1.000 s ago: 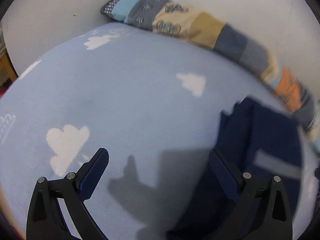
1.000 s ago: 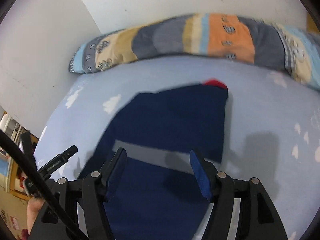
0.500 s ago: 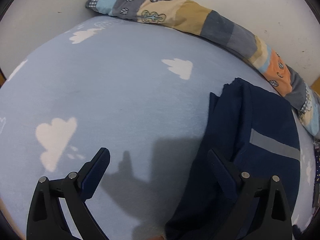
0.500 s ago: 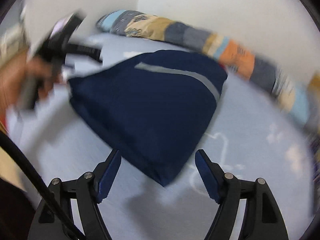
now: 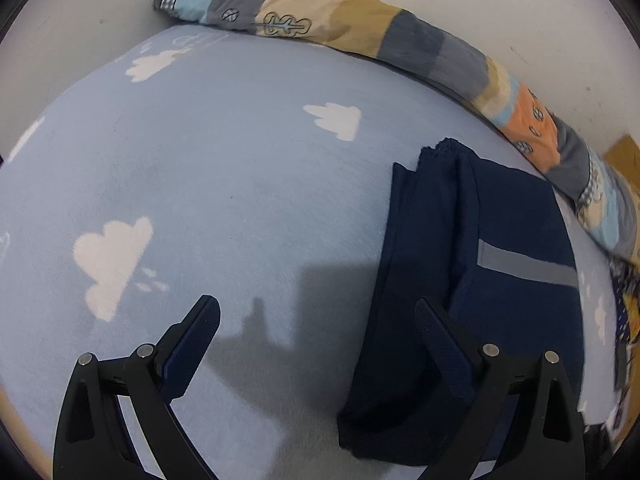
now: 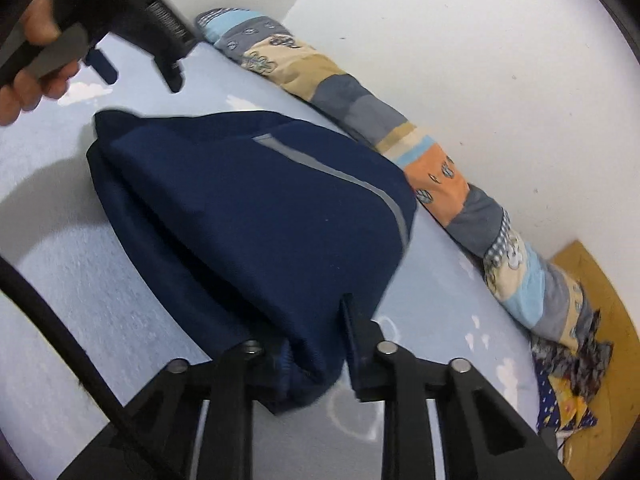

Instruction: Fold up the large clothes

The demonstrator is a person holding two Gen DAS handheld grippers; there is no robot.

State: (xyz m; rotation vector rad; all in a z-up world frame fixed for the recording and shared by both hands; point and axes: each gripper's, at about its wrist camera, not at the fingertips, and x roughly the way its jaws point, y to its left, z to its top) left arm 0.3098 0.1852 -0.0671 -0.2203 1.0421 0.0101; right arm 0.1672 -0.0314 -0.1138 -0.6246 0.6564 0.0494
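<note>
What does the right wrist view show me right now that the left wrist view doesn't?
Only the right wrist view shows the right tool closed on the near corner of the navy garment, the person's hand holding the left tool, and a heap of patterned cloth by the wall. Only the left wrist view shows the left tool open and empty above the bedsheet. Both show the folded garment with its grey stripe, the cloud-print sheet and the long patchwork pillow.

Even overhead light is casting soft gripper shadows on the pale blue cloud-print bedsheet [image 5: 224,168]; fisheye edges are bending, right view is blurring slightly
</note>
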